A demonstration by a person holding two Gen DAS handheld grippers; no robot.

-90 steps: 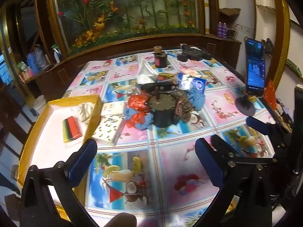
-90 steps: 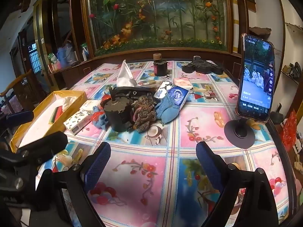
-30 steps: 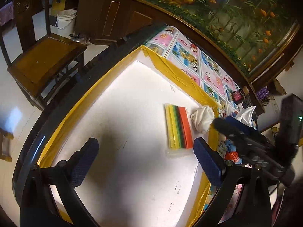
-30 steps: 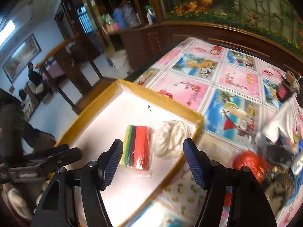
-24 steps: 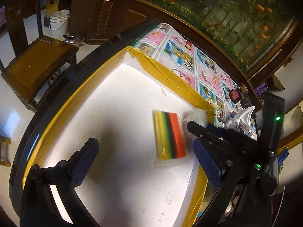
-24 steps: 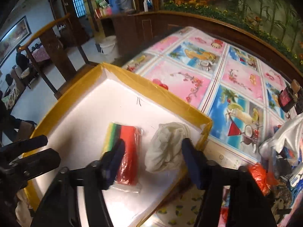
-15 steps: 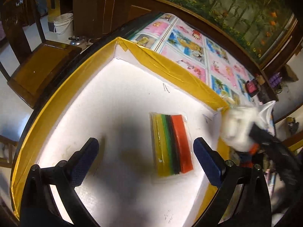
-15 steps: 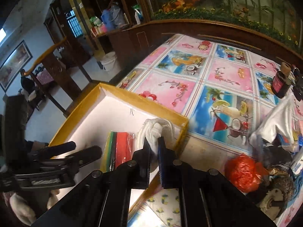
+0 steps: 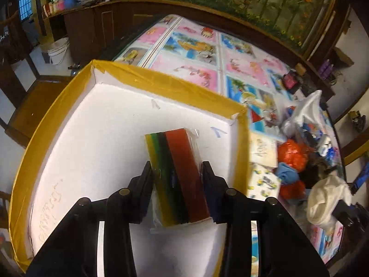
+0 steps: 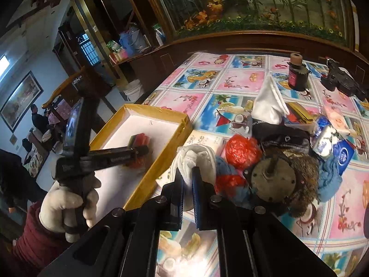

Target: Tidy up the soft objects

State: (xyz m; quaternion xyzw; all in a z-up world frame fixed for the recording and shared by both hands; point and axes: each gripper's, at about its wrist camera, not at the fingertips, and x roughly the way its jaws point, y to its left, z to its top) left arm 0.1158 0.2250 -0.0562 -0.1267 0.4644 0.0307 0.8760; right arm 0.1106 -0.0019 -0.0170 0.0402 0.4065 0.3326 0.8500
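Your left gripper (image 9: 177,173) jaws are closing on the striped foam block (image 9: 178,176), which sits between them inside the yellow-rimmed tray (image 9: 161,80). Your right gripper (image 10: 188,180) pinches the white cloth (image 10: 196,159), held above the table just outside the tray, near the clutter pile (image 10: 276,168). Step in hand, apparently: emptying the tray. Next: confirm the left grip before lifting.

sponge pack (image 10: 138,141) blurred behind left tongs (image 10: 144,149), table (image 10: 341,207) edge cropped

The left claw (image 9: 177,173) tilts steeply down, its jaws closing on the striped pack (image 9: 178,175). A gloved hand (image 10: 66,205) grips its handle. The right claw (image 10: 188,177) stays pinched shut on white cloth (image 10: 196,159).
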